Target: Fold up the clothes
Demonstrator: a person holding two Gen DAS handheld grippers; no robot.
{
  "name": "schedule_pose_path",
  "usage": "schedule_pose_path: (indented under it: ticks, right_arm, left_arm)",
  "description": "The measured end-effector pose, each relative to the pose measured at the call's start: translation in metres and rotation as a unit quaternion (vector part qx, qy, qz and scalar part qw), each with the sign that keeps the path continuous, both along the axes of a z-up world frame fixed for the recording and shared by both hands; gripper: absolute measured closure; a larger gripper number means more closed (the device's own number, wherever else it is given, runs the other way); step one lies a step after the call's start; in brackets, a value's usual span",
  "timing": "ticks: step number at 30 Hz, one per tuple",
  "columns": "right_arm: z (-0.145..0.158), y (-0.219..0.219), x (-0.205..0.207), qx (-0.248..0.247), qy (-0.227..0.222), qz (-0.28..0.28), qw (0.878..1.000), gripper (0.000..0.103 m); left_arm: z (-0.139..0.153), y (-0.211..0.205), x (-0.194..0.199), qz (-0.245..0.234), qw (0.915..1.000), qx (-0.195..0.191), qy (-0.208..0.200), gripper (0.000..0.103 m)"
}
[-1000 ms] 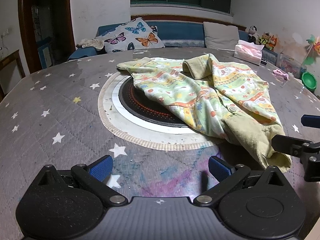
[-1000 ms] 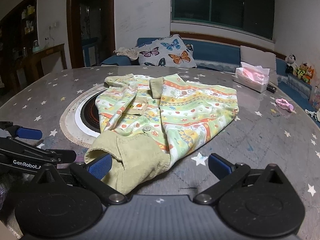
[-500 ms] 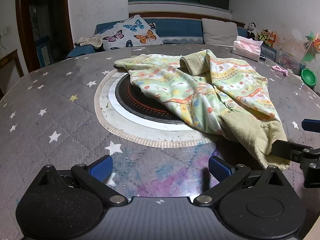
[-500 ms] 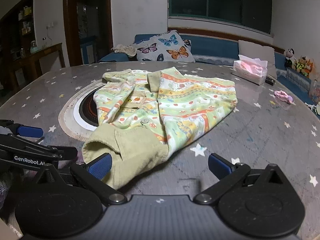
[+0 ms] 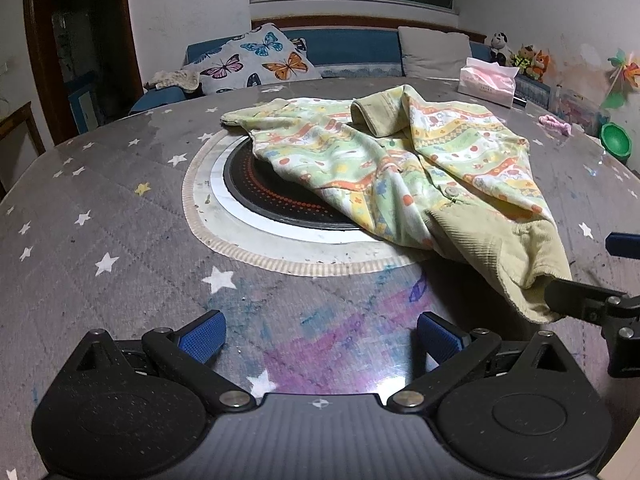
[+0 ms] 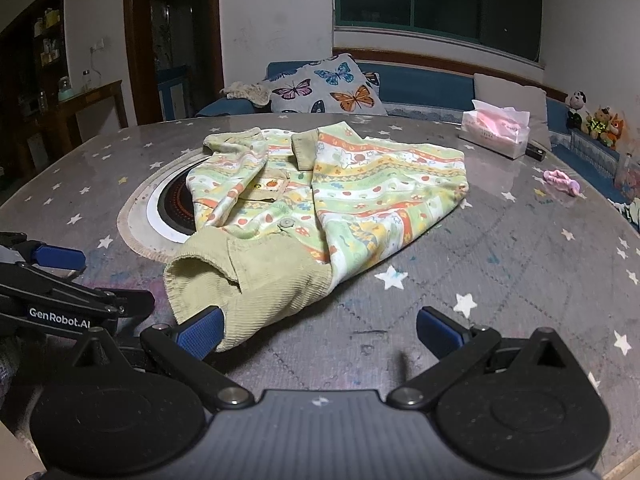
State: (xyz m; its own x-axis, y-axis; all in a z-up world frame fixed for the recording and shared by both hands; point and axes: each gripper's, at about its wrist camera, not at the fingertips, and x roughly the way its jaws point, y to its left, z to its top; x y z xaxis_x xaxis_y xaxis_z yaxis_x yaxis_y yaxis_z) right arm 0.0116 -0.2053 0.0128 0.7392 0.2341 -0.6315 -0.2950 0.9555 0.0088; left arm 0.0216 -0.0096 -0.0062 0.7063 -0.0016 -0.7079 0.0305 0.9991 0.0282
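Grey star-print round table [image 5: 100,200], pink tissue box [image 6: 496,132] upper right — patterned yellow-green child's jacket [image 6: 340,200] mid-frame, corduroy hem beside wide-open, empty left gripper [image 5: 320,332] and right gripper [image 6: 320,330].

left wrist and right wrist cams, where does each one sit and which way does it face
Left wrist: on the left gripper, low over the table, facing the patterned garment from its left; its open fingers show.
Right wrist: on the right gripper, facing the garment's corduroy hem head-on; its open fingers show.
Shared: garment, butterfly pillow, tissue box, and each other's gripper at the frame edge.
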Motion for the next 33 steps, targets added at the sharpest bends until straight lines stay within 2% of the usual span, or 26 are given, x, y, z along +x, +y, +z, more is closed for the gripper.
schedule_pose_path:
  ticks: [33]
  right_arm:
    - [-0.0006,-0.0034,0.0010,-0.011,0.006,0.005,1.000,0.000]
  left_arm:
    - [0.0003,-0.0049,0.0078,-0.006,0.9999,0.004,0.007,0.000]
